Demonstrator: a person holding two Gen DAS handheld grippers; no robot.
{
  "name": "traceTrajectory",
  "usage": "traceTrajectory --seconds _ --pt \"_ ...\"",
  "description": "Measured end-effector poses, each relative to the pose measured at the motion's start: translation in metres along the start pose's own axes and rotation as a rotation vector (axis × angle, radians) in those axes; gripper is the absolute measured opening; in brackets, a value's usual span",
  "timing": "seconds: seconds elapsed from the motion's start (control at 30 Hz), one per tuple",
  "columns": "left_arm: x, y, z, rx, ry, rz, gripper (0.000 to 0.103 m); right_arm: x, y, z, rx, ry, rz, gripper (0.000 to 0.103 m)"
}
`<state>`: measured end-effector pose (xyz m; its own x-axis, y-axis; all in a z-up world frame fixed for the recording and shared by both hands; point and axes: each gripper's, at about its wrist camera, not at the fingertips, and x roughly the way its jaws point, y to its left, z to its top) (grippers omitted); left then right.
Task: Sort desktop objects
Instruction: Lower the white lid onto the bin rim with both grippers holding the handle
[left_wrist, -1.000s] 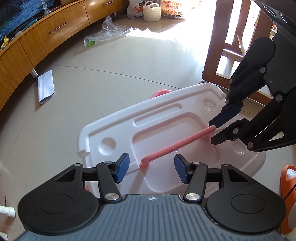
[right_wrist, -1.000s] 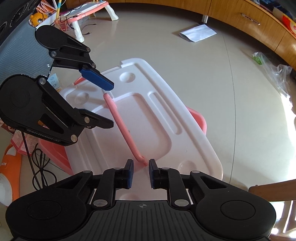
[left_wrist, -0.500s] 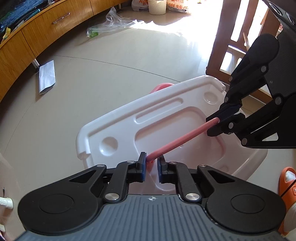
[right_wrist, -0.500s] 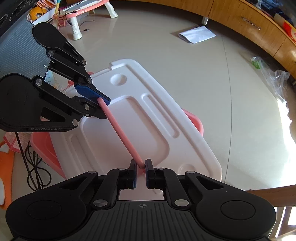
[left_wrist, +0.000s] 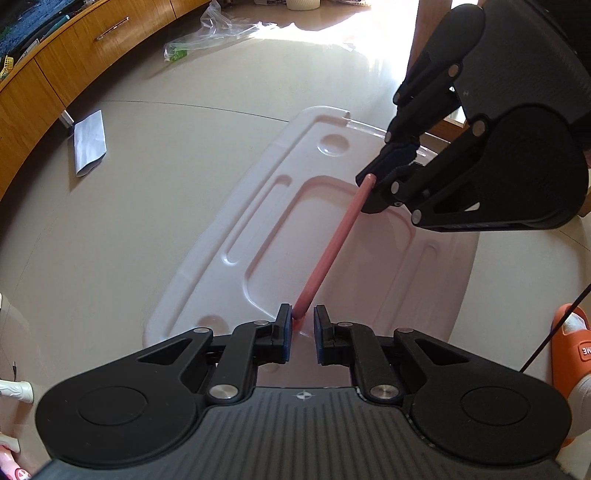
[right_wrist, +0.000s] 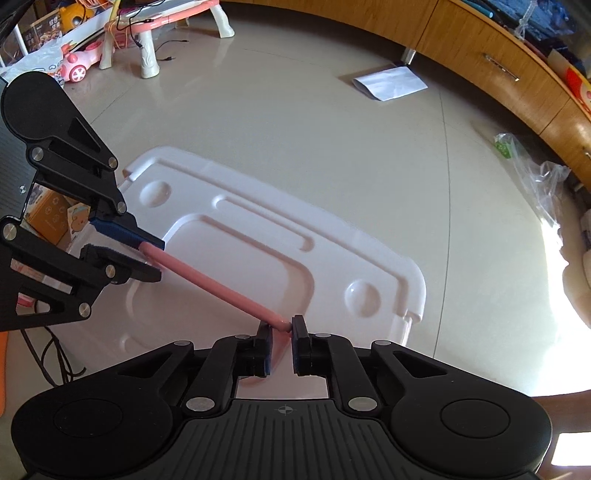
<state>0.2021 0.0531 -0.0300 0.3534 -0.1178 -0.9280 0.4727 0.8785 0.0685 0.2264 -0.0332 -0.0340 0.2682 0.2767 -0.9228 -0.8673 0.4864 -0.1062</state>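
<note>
A pink handle bar (left_wrist: 328, 254) runs across a white plastic lid (left_wrist: 236, 221) with moulded recesses. My left gripper (left_wrist: 300, 319) is shut on the bar's near end in the left wrist view. My right gripper (left_wrist: 384, 181) is shut on its far end. In the right wrist view the same bar (right_wrist: 221, 286) stretches from my right gripper (right_wrist: 282, 326) at the bottom to my left gripper (right_wrist: 147, 254) at the left, above the lid (right_wrist: 332, 258). Both grippers point steeply down. What lies under the lid is mostly hidden.
Tiled floor surrounds the lid. Wooden cabinets (left_wrist: 74, 62) curve along one side, with a white paper (left_wrist: 88, 142) and a clear plastic bag (left_wrist: 207, 40) on the floor. An orange slipper (left_wrist: 572, 343) lies close by. A toy table (right_wrist: 155, 22) and a black cable (right_wrist: 48, 354) are at the left.
My left gripper's jaws went from wide open to shut on the bar's near end. The right jaws narrowed onto the other end. The lid now lies at a different angle in both views.
</note>
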Motion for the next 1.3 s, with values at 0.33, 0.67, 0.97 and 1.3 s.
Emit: traceTrajectory --seconds 0.33,0.67,0.97,1.3 --pt "-0.001 -0.003 -0.006 -0.008 0.009 0.014 0.013 0.012 0.004 0.010 -0.027 0.013 -0.028 0.011" --pt "-0.001 -0.001 -0.005 -0.037 -0.004 0.030 0.013 0.013 -0.003 0.010 0.010 0.005 0.007 0.011" --pt "0.000 0.001 -0.004 -0.021 -0.009 0.056 0.013 0.009 -0.003 0.011 0.040 0.014 0.039 0.010" --pt "-0.006 0.007 -0.004 -0.068 -0.016 0.088 0.013 0.007 0.001 0.007 0.033 0.038 0.073 0.007"
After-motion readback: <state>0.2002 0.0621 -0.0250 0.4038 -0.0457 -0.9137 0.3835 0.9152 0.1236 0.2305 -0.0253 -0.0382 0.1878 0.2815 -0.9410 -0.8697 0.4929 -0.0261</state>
